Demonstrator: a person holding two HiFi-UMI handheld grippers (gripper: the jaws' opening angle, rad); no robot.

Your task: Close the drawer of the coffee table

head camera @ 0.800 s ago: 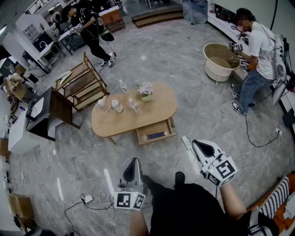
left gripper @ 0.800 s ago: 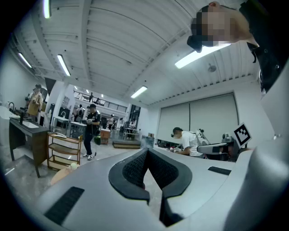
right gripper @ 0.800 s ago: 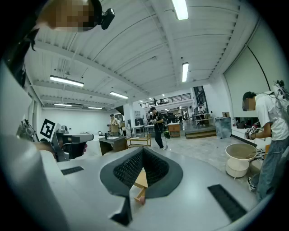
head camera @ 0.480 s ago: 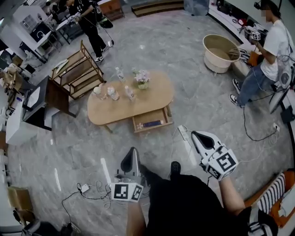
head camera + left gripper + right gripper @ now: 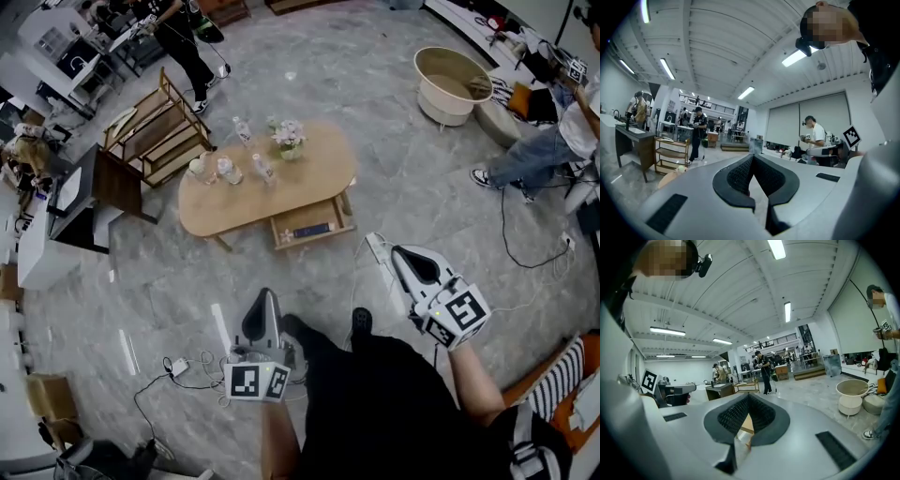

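2 grippers, 1 target. Oval coffee table [image 5: 319, 178] sits mid-floor, well ahead of the person. Its drawer [image 5: 292, 234] is pulled out on the near side with a blue item [image 5: 312, 229] inside. Left gripper [image 5: 266, 298] and right gripper [image 5: 397, 253] are both clenched on nothing, well apart from the drawer, no contact. Tabletop holds a few bottles [image 5: 263, 170] and 1 flower pot [image 5: 288, 141].

One coffee table [image 5: 323, 178] with one drawer [image 5: 280, 234]; four plastic bottles [image 5: 226, 170]; one flower vase [image 5: 288, 141]; one wooden rack [image 5: 150, 142]; one round tub [image 5: 444, 110]; two grippers: left gripper [image 5: 266, 297], right gripper [image 5: 399, 253].
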